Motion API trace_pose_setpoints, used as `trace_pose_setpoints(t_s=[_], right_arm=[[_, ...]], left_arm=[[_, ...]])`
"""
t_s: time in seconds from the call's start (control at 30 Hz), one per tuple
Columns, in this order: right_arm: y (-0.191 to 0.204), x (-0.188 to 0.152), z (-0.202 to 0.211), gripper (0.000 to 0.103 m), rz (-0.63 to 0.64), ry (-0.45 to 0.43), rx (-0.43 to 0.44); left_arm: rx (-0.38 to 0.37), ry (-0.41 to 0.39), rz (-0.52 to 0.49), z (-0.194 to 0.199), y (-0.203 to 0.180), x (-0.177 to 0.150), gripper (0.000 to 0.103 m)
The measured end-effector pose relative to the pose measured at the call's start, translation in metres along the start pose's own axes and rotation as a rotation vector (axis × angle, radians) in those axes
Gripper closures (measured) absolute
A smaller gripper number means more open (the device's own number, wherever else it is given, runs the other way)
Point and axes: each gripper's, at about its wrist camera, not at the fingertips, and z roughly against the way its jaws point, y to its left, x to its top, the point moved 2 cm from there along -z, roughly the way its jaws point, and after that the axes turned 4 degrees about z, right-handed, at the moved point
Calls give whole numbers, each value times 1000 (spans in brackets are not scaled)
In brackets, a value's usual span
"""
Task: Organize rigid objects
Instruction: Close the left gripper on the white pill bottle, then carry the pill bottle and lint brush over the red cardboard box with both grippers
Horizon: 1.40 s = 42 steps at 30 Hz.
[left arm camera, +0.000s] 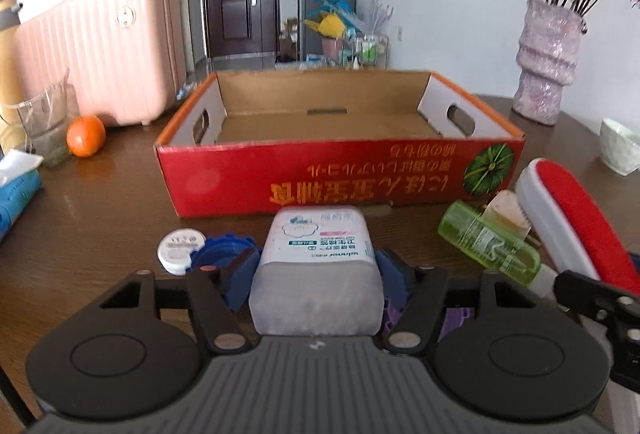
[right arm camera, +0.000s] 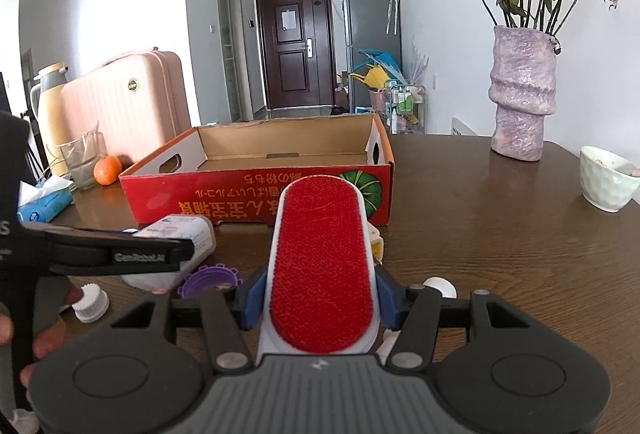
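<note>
A white cotton-swab box [left arm camera: 316, 242] sits between the blue fingers [left arm camera: 244, 270] of my left gripper [left arm camera: 316, 262], which press on its two sides. It rests low over the table, just in front of the open red cardboard box [left arm camera: 340, 177]. My right gripper [right arm camera: 322, 286] is shut on a white lint brush with a red pad [right arm camera: 322, 254], pointing at the same cardboard box [right arm camera: 248, 193], whose inside is bare. Beside the swab box lie a green bottle [left arm camera: 488, 242], a small white round jar [left arm camera: 180, 248], a blue toothed lid [left arm camera: 224, 246] and a purple toothed lid [right arm camera: 208, 280].
Left on the brown table stand a pink suitcase [left arm camera: 104, 49], a glass [left arm camera: 48, 121], an orange [left arm camera: 86, 141] and a blue tissue pack [left arm camera: 16, 193]. A lilac vase with dried roses [right arm camera: 520, 93] and a white cup [right arm camera: 608, 177] stand right. A white cap [right arm camera: 90, 302] lies near a hand [right arm camera: 40, 334].
</note>
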Motion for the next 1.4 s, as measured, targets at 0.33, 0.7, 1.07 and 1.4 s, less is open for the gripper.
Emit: trace_pose_setpoints(t_s=[0.33, 0.7, 1.07, 1.4], right_arm=[[4, 0, 2, 48, -8, -13, 2], [11, 2, 5, 48, -10, -24, 13], [21, 3, 9, 48, -6, -35, 29], [29, 10, 15, 48, 4, -51, 33]], left_arm=[[-14, -94, -10, 32, -1, 4, 37], [-21, -168, -7, 64, 4, 0, 37], [-24, -221, 18, 90, 13, -2, 37], [-21, -230, 38, 96, 18, 1, 37]])
